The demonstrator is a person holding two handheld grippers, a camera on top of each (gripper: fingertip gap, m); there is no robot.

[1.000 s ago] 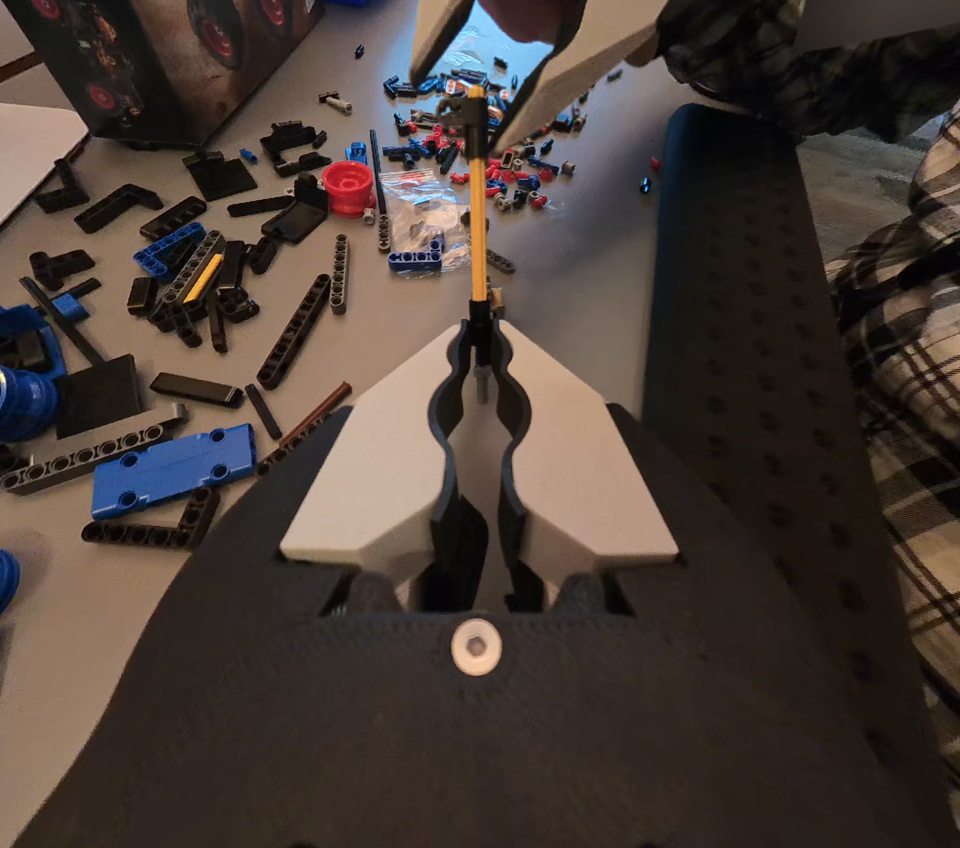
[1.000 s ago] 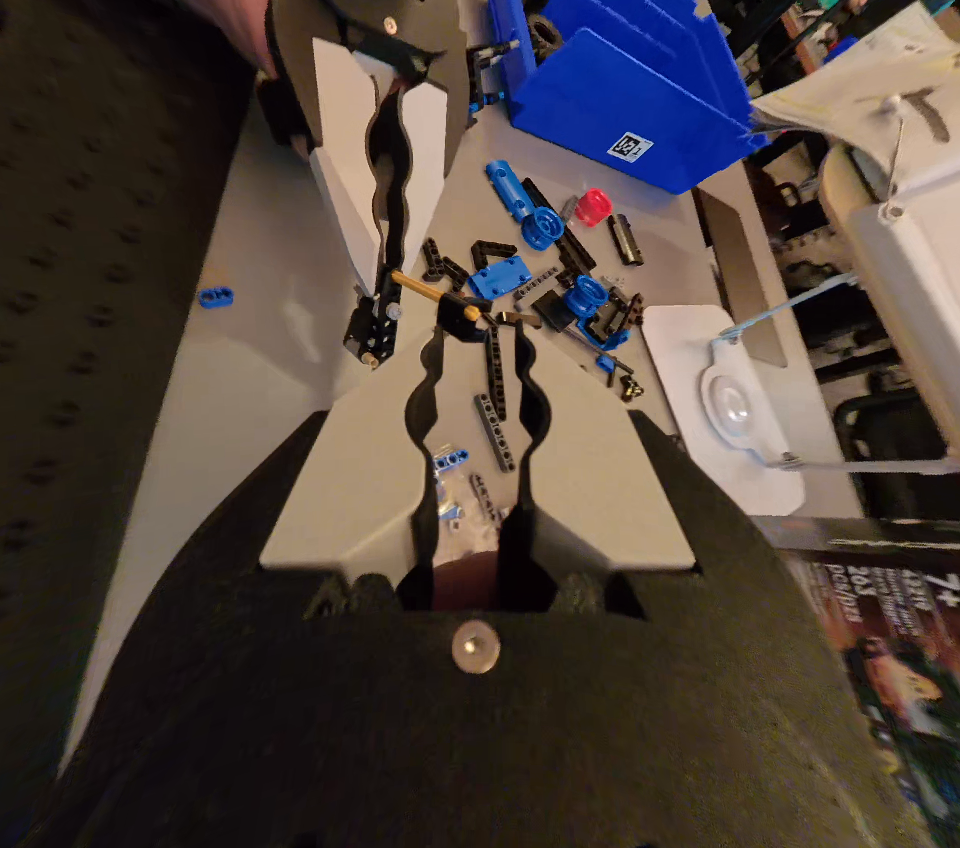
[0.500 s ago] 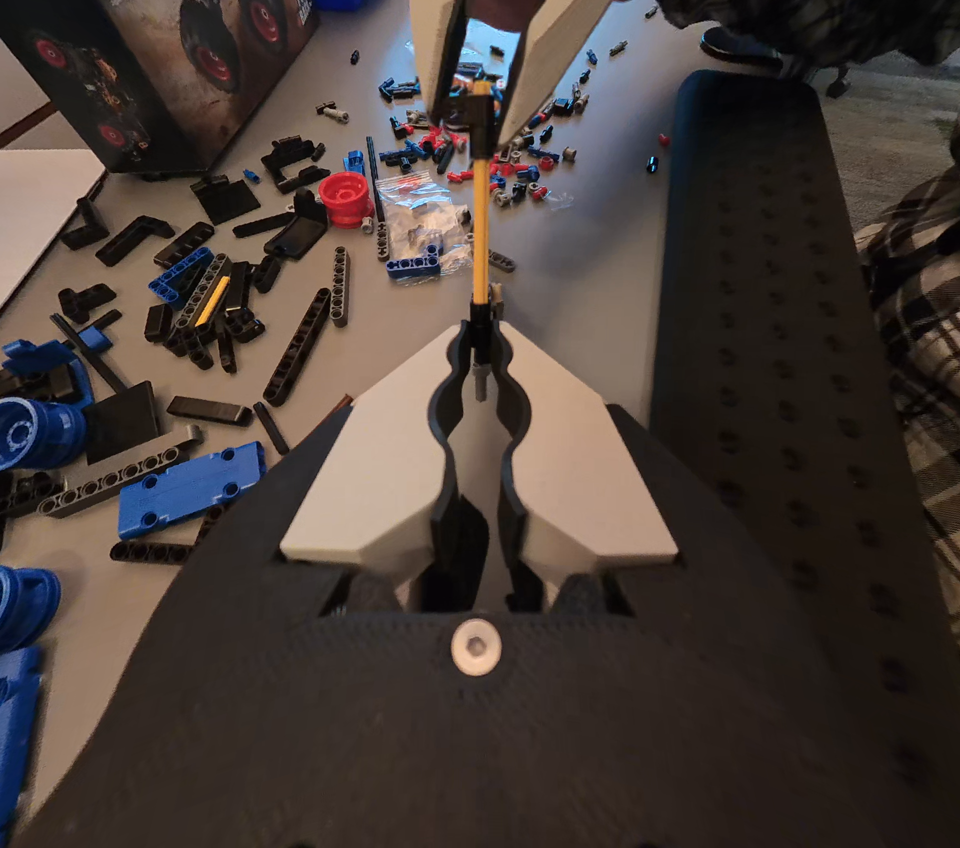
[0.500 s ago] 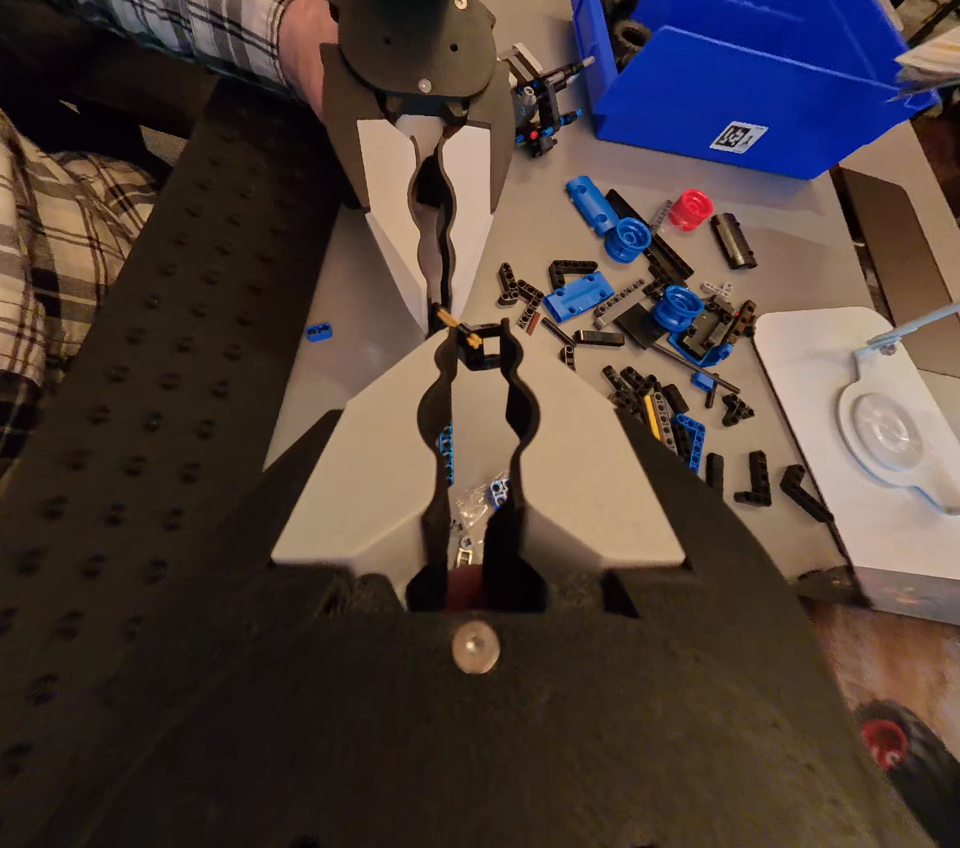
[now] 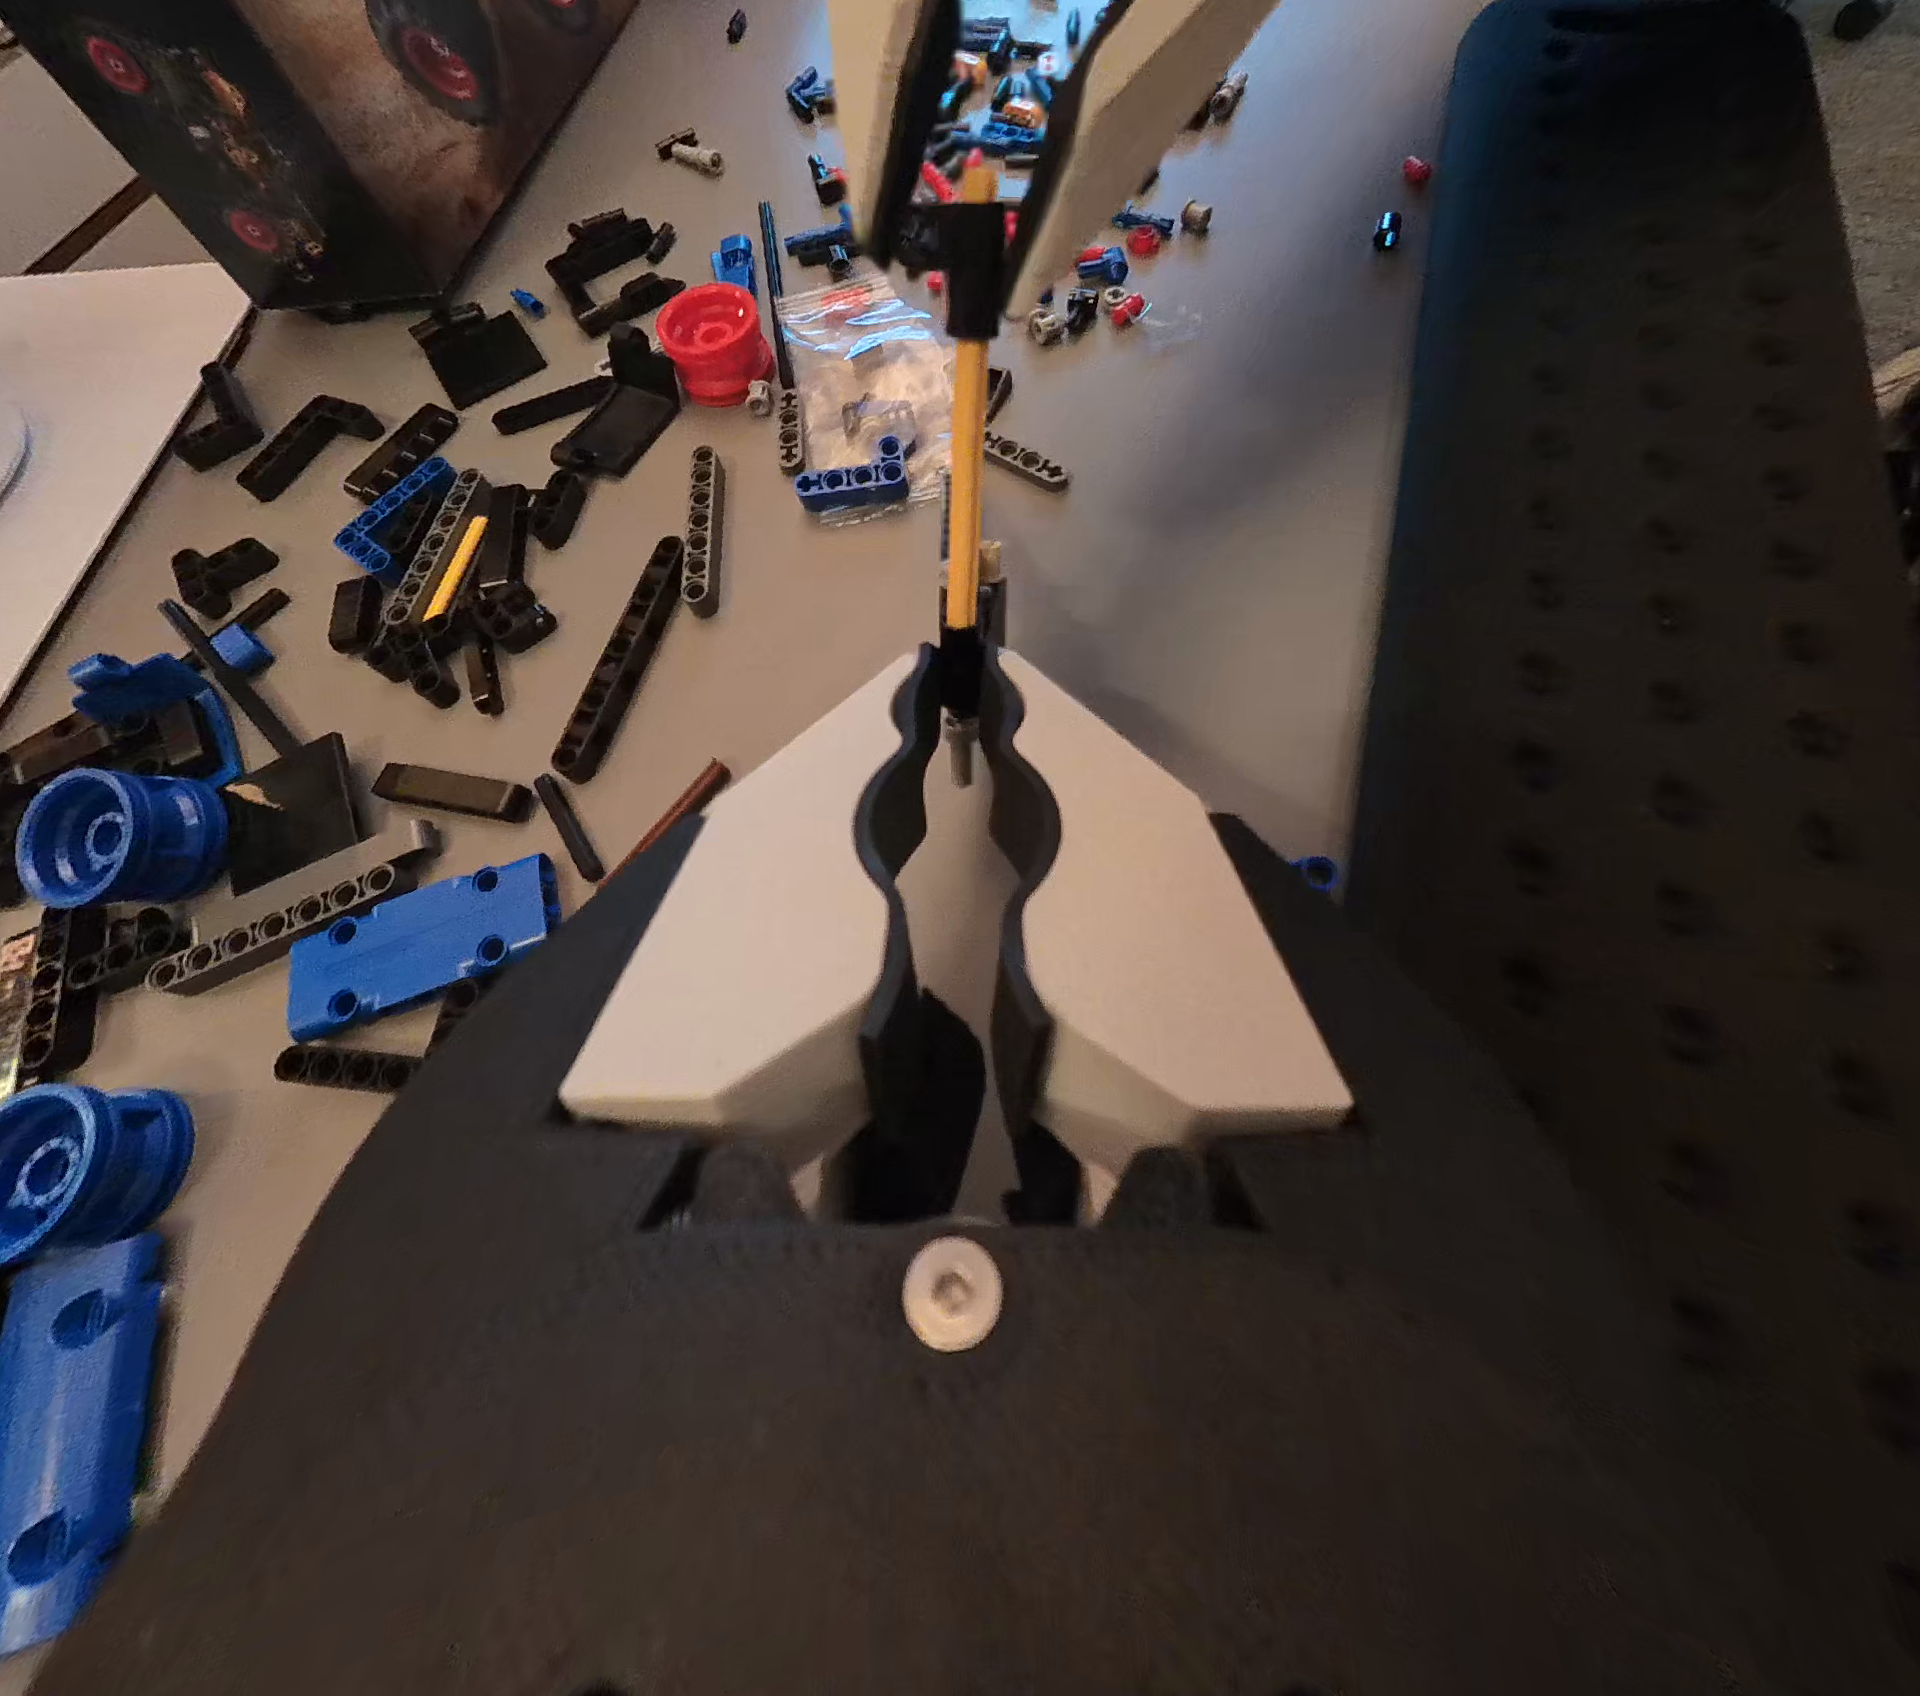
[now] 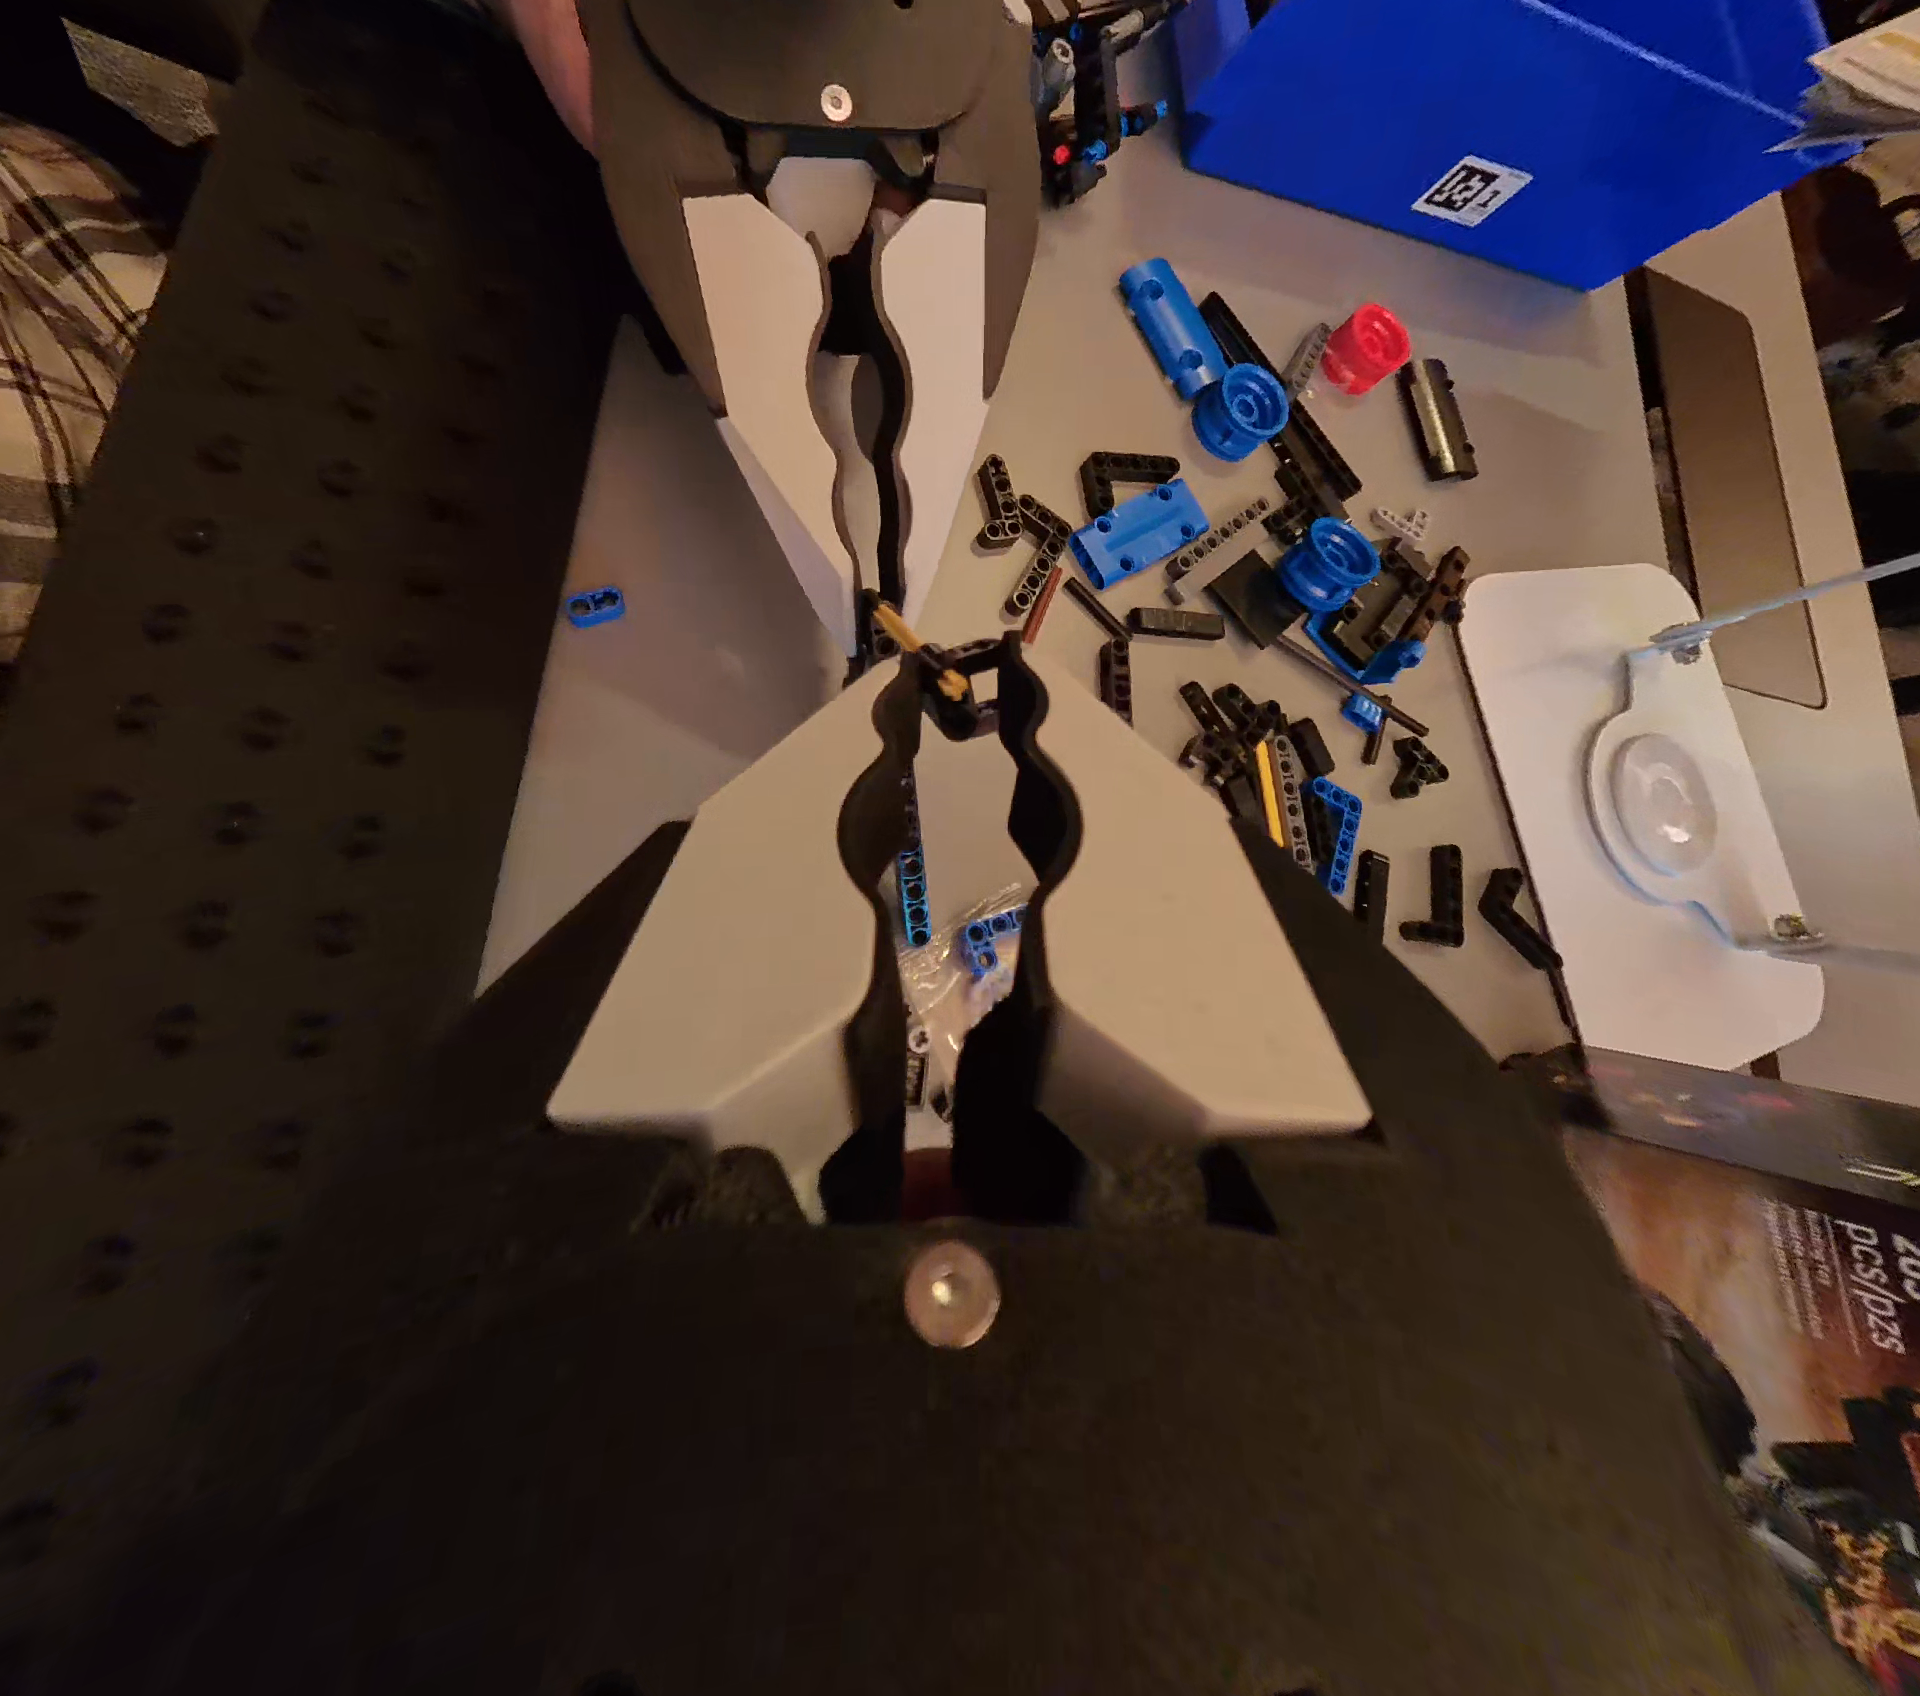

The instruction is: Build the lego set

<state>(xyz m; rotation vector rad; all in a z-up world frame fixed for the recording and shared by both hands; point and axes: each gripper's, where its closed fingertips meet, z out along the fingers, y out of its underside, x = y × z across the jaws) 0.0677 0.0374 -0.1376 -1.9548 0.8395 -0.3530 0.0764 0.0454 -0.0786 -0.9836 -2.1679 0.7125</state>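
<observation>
My left gripper (image 5: 958, 659) is shut on the small black piece at the near end of a long yellow axle (image 5: 966, 451), which points away from me above the table. My right gripper (image 5: 961, 259) comes in from the far side, its jaws closed around a black connector (image 5: 972, 264) threaded on the axle's far end. A short yellow tip sticks out past the connector. In the right wrist view my right gripper (image 6: 961, 670) holds the same connector (image 6: 964, 690). The left gripper (image 6: 878, 607) faces it tip to tip, with little of the axle (image 6: 896, 630) showing.
Loose black and blue beams, a red hub (image 5: 717, 342), blue hubs (image 5: 114, 836) and a plastic bag (image 5: 862, 389) litter the grey table. The set's box (image 5: 312, 36) stands far left. A black foam pad (image 5: 1662, 607) lies right. A blue bin (image 6: 1507, 36) and white tray (image 6: 1642, 815) show too. The tips of one gripper are about 6 cm away from the tips of the other.
The right gripper has come closer and pushed the black connector down the axle, so the yellow tip now sticks out beyond it. The left gripper has kept its hold.
</observation>
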